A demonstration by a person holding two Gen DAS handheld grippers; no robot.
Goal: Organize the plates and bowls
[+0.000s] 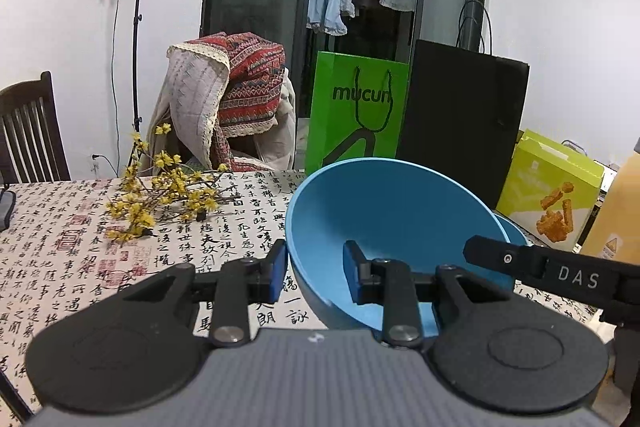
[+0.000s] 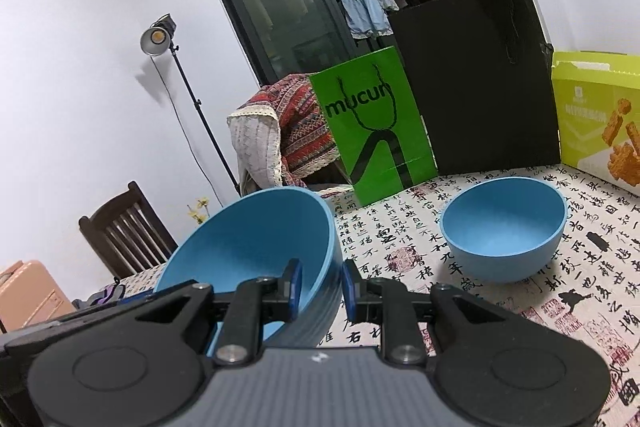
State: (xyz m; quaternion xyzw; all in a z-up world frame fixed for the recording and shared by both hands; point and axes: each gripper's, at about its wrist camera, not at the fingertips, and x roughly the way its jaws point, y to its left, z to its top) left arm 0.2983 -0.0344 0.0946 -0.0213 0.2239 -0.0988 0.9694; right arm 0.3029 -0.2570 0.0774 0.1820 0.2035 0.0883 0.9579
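From my left wrist I see my left gripper (image 1: 314, 269) clamped on the near-left wall of a blue bowl (image 1: 396, 211), one pad (image 1: 278, 269) outside, the other (image 1: 354, 267) inside, rim between them. The bowl is tilted toward me and seems lifted clear of the table (image 1: 60, 247). My right gripper (image 1: 480, 251) reaches in from the right onto the opposite rim. A second rim of the same blue peeks out behind the bowl on the right; I take that for the other bowl. Yellow flowers (image 1: 160, 195) lie well off to the left, and a green bag (image 1: 356, 111) stands beyond. From my right wrist, my right gripper (image 2: 320, 287) is closed over the bowl (image 2: 248, 247) at its right wall, one pad (image 2: 296, 283) inside, the other (image 2: 348, 287) outside against a ribbed skin. The bowl tips up and leftward here, held between both hands. The second bowl (image 2: 504, 231) stands upright on the table (image 2: 400, 247) to the right, near the bag (image 2: 372, 131) and a black bag (image 2: 480, 83). I judge this bowl light and stiff, plastic-like, matte and a bit slick inside; the thin wall gives little to pinch, so it could pivot in a one-sided hold. Opposite rim grips keep it level, and it looks unlikely to shatter, though a slip would send it clattering onto the other bowl.
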